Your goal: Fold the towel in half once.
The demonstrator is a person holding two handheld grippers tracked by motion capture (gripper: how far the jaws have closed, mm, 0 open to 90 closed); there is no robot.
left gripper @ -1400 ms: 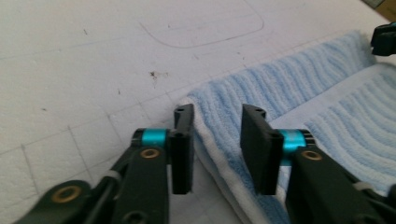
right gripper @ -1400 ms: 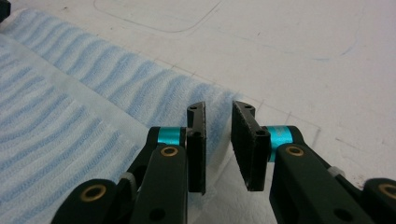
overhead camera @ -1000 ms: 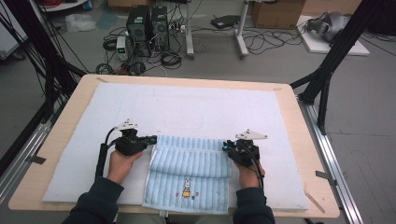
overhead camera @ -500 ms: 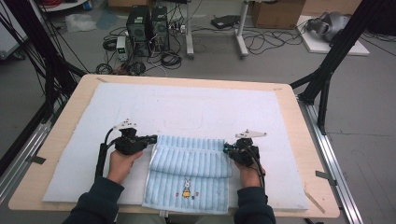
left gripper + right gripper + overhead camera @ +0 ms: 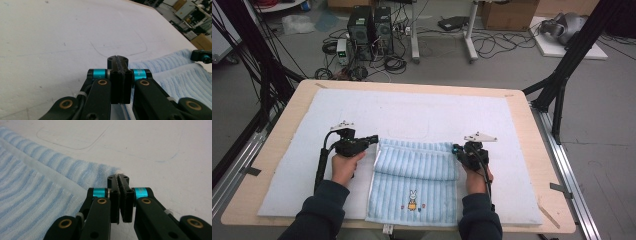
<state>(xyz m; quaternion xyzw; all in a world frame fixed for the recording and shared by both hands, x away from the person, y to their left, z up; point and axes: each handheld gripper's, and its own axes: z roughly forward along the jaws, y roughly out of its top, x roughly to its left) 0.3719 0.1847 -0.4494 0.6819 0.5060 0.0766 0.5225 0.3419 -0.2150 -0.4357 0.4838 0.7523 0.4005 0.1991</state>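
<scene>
While the left gripper (image 5: pixel 371 139) rests as before at the striped towel's (image 5: pixel 414 172) far left corner, fingers pressed together, the right gripper (image 5: pixel 457 149) has just been closing. Its fingers (image 5: pixel 124 192) now meet at the far right corner, at three o'clock; whether cloth is pinched I cannot tell. The blue towel, folded with a rabbit motif, lies at six o'clock on the white mat (image 5: pixel 412 112) covering the worktop (image 5: pixel 532 150).

A pale blue mat (image 5: pixel 412 115) covers most of the wooden table (image 5: pixel 542 165). On the floor beyond stand two black computer towers (image 5: pixel 371 24) amid tangled cables (image 5: pixel 507 42), with a cardboard box (image 5: pixel 507 14) farther back.
</scene>
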